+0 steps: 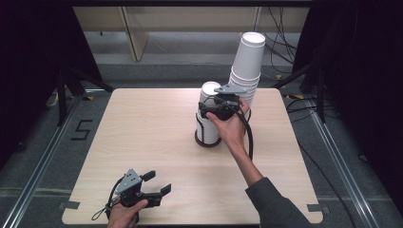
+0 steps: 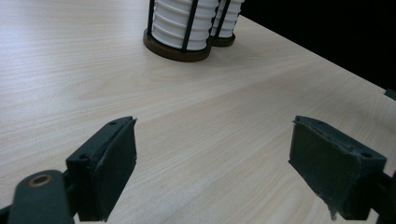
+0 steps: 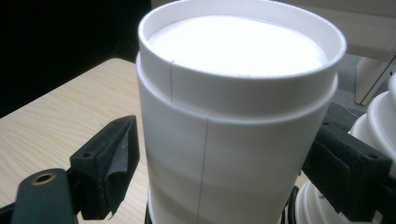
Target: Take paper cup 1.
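At a pale wooden surface (image 1: 157, 137), the right gripper (image 1: 215, 108) straddles an upturned white paper cup (image 3: 238, 112) atop the stack in the near wire holder (image 1: 207, 140); its jaws stand apart on either side of the cup wall, the left pad clear of it, the right pad's contact hidden from view. The likely risk from here: a squeeze set this high could dent the thin wall, or a lift could drag the nested cups beneath along, since they sit tightly one in another. Just beyond the right gripper, a taller stack of cups (image 1: 248, 61) leans in the far holder, close enough that a sideways swing might topple it. The left gripper (image 1: 157, 187) rests well apart, near the person's edge, jaws open on nothing.
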`<state>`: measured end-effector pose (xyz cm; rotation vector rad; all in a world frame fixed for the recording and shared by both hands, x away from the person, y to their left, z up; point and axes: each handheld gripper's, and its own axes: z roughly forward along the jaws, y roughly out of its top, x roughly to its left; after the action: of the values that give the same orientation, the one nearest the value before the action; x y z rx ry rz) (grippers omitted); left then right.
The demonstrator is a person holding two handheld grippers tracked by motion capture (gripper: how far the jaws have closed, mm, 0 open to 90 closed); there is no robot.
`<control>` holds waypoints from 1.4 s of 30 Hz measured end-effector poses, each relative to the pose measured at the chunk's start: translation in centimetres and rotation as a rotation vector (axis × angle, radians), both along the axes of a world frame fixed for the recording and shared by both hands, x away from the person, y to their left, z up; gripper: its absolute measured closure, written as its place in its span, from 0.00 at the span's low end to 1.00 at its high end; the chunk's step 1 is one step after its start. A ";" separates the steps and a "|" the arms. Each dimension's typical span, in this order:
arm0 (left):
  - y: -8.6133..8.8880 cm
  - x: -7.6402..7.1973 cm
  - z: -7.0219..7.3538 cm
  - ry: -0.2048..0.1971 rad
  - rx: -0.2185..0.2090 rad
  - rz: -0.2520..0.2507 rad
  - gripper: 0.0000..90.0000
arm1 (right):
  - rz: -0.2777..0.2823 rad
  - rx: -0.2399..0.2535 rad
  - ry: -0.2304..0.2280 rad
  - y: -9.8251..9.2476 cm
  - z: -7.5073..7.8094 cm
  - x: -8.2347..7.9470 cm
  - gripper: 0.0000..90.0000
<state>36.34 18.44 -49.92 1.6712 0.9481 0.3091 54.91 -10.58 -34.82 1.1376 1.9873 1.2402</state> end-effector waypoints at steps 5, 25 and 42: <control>0.0 0.0 0.0 -0.002 -0.002 0.000 0.16 | -0.018 0.005 0.021 0.2 -0.2 0.3 0.17; -0.1 -0.1 0.0 -0.005 0.002 -0.005 0.16 | -0.070 0.006 0.051 1.0 0.1 0.9 0.21; -0.2 -0.2 0.1 0.005 0.020 -0.001 0.16 | -0.082 0.017 -0.015 1.1 2.4 0.0 0.22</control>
<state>36.17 18.24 -49.86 1.6916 0.9501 0.3149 54.89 -9.44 -32.46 1.2021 1.9032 1.2229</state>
